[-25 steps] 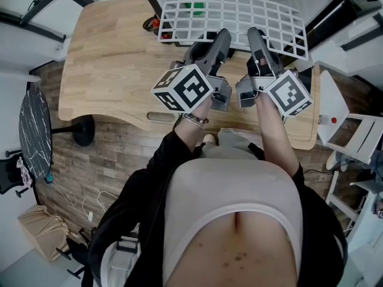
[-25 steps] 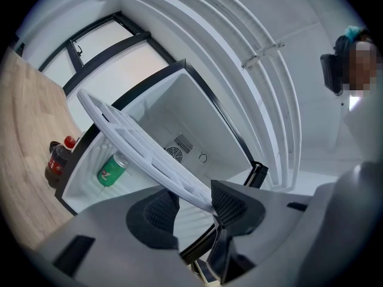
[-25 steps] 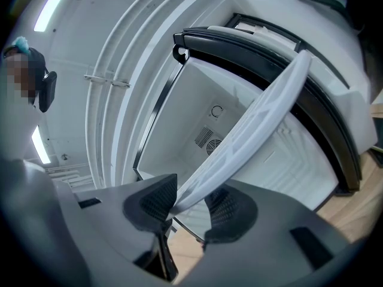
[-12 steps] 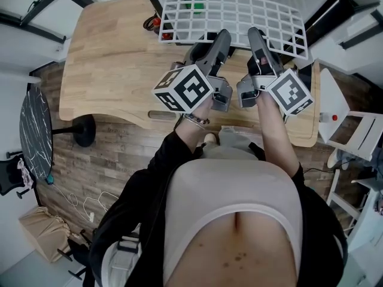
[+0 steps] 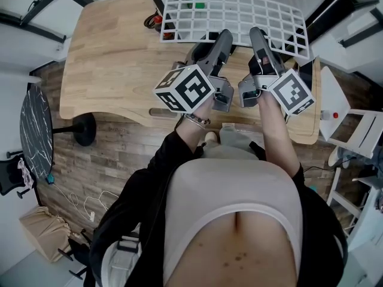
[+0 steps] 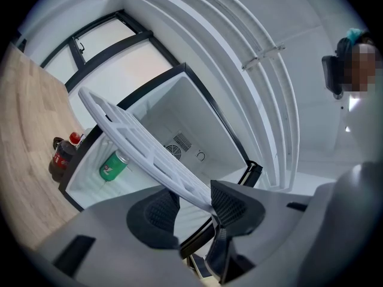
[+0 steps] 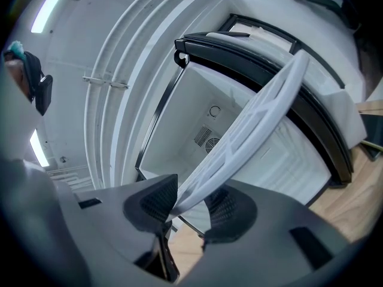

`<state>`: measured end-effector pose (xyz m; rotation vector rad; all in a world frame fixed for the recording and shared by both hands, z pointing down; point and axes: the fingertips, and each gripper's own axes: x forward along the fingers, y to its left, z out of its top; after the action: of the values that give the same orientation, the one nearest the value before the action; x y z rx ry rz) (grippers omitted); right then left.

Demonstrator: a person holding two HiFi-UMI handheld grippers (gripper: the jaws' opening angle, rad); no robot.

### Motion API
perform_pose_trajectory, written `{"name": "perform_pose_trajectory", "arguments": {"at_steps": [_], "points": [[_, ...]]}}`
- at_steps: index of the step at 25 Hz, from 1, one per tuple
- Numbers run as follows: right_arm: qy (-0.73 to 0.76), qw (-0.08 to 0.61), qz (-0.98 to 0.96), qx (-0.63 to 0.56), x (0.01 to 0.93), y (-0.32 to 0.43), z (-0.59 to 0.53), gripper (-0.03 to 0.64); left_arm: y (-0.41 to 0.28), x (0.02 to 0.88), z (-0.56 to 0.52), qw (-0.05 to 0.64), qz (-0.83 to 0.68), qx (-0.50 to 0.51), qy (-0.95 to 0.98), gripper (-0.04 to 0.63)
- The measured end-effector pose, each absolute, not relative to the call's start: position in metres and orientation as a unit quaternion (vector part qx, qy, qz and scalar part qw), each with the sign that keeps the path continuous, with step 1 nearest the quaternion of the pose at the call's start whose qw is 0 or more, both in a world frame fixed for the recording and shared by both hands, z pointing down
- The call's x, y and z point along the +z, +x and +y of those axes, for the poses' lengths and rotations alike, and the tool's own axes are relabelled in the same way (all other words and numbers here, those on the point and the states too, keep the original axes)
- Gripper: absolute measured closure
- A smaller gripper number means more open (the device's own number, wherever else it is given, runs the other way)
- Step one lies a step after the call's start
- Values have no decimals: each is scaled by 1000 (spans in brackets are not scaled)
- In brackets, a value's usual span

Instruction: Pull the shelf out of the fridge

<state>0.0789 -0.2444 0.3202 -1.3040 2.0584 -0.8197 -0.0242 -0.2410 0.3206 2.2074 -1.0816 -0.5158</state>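
Wood table (image 5: 114, 58) w/ open fridge (image 6: 179, 118) at its far edge. White wire shelf (image 5: 233, 14) sticks out in front of fridge, above table, near edge clenched by L gripper (image 6: 190, 203) & R gripper (image 7: 190, 203). Green can (image 6: 112, 165) inside fridge; cola bottle (image 6: 60, 157) just beside fridge.

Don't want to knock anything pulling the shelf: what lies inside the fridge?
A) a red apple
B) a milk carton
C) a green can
C: the left gripper view shows a green can on its side in the fridge.
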Motion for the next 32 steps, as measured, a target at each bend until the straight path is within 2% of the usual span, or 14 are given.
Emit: {"name": "perform_pose_trajectory", "arguments": {"at_steps": [32], "points": [[-498,254,780,-280,326,53,-195,465,-47,327,-193,295,-402,-177,848,430]]}}
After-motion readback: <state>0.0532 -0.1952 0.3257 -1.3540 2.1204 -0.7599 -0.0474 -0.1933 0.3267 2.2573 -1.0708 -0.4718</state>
